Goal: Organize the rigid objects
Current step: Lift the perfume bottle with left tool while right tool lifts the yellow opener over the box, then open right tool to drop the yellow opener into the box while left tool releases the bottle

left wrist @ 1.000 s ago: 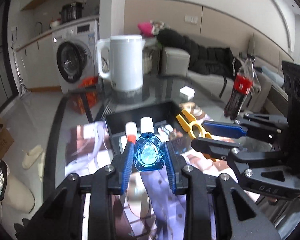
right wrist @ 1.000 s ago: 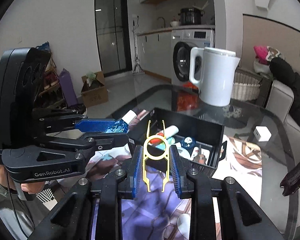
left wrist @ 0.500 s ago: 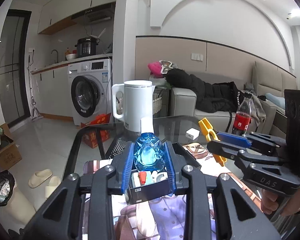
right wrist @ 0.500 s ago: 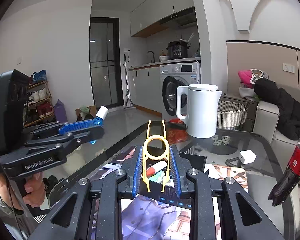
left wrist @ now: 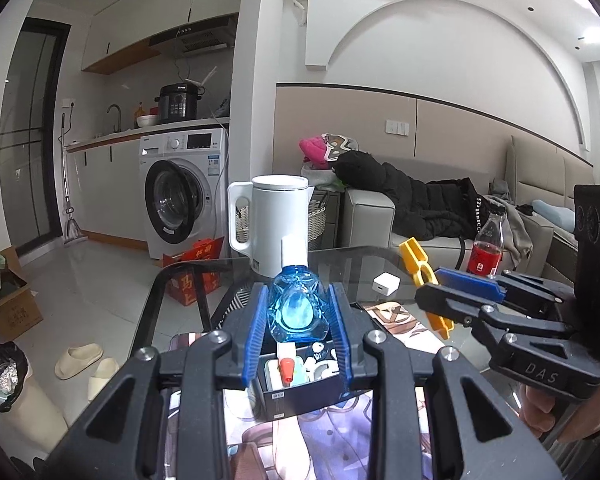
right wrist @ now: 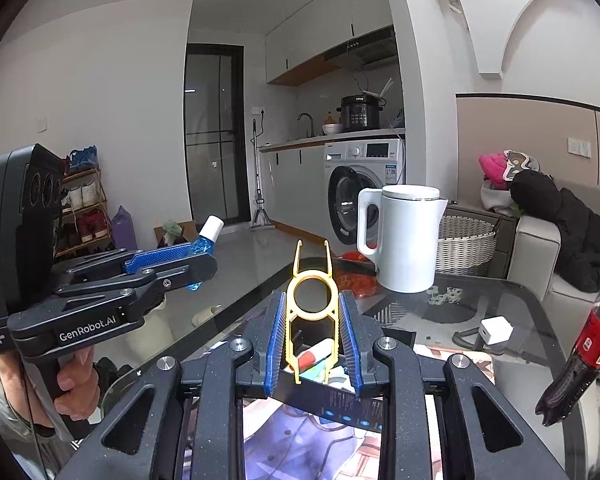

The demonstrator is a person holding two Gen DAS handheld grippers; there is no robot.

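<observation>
The left gripper (left wrist: pixel 298 334) is held up above the surface, pointing level across the room. Its blue fingers (left wrist: pixel 256 330) are closed on a small blue bottle (left wrist: pixel 297 312) with a white cap, which is kept upright. The right gripper (right wrist: pixel 311 332) is held up the same way, beside the left one. A thin yellow clip (right wrist: pixel 311 312) with a round ring in it is pinched between its fingers (right wrist: pixel 274 344), and the clip's two prongs are pointed up. In the left view the clip is seen from the side, poking out of the right gripper. A hand (right wrist: pixel 76 380) is wrapped around the left gripper's handle.

Just under both grippers a black box (left wrist: pixel 300 394) is set on the surface (right wrist: pixel 500 392). Small things are piled inside it, and one has a red tip (left wrist: pixel 287 368). The box is resting on a mat (right wrist: pixel 300 448) with a cartoon picture. The surface is made of dark glass.

Farther back on the surface a small white cube (left wrist: pixel 386 283) is lying, with a cola bottle (left wrist: pixel 486 246) off to the right. A white kettle (left wrist: pixel 270 228) is standing at the far edge.

Past the surface a washer (left wrist: pixel 184 196) is seen, with a black cooker (left wrist: pixel 178 102) on top of it. A sofa (left wrist: pixel 380 216) with dark clothes on it is on the right. Slippers (left wrist: pixel 86 360) and a cardboard box (left wrist: pixel 8 304) are on the floor at the left. A shoe rack (right wrist: pixel 84 208) is against the wall.
</observation>
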